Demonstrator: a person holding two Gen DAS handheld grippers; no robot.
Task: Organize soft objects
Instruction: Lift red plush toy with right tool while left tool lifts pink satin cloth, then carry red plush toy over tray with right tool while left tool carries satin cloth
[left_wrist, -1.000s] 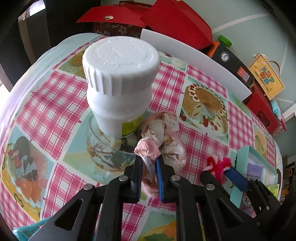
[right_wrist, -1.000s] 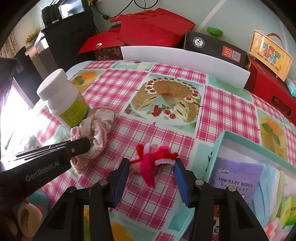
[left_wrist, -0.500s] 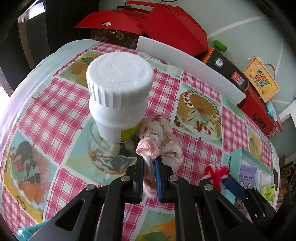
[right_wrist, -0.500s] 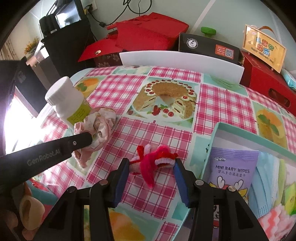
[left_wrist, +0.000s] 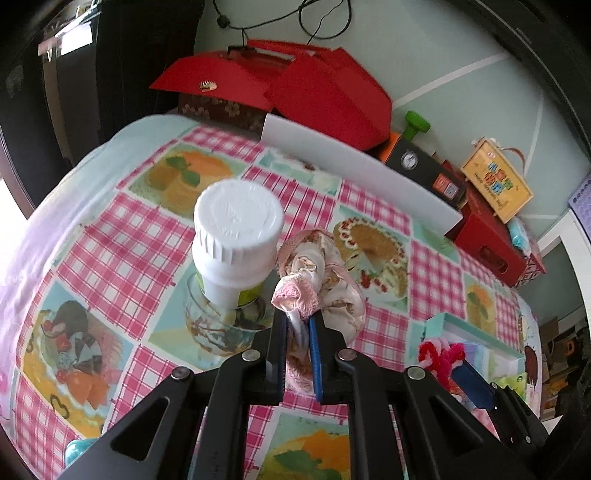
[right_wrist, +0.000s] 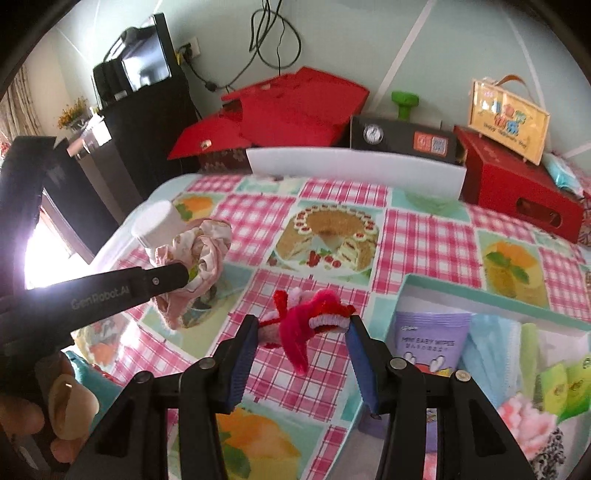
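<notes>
Covering most of both frames, the checked tablecloth (left_wrist: 122, 236) is lying under a teal box (right_wrist: 498, 295) at lower right. Left gripper (left_wrist: 297, 328), at centre bottom, is pinching the pink cloth (left_wrist: 317, 288) beside a white bottle (left_wrist: 236, 236). Right gripper (right_wrist: 301, 332), half open, is gripping the red pipe-cleaner toy (right_wrist: 306, 317).

It was a lived-in home room: a worktop under a pink checked cake-print cloth (right_wrist: 417, 229), red gift boxes (right_wrist: 295, 107) stacked along the wall behind, and a television (right_wrist: 146, 61) with flowers (right_wrist: 74, 112) at upper left.
</notes>
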